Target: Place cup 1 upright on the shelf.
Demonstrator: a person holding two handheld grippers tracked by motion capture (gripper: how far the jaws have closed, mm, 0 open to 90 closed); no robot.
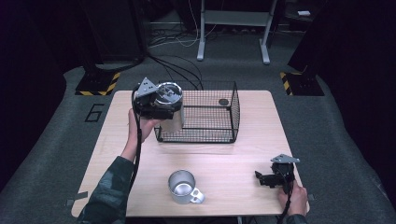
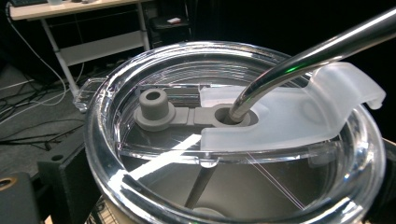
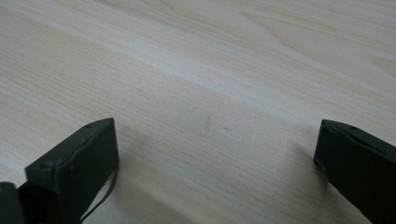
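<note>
1. The left gripper is raised at about 10 o'clock over the counter, pinching one steel tumbler at the near-left corner of the wire basket.
2. In the left gripper view, the tumbler's one clear lid sits close under the camera. It carries one frosted sliding tab and one grey rubber plug, and one metal straw passes down through the lid's opening, leaning toward 2 o'clock.
3. The right gripper rests low at about 4 o'clock on the counter, held by a hand at the near edge. In the right gripper view its two black jaws are spread wide, with bare wood between them.
4. One black wire basket stands at 12 o'clock on the counter, with one small dark round thing lying in its far right part.
5. One steel mug with a handle stands upright at 6 o'clock, well apart from both grippers.
</note>
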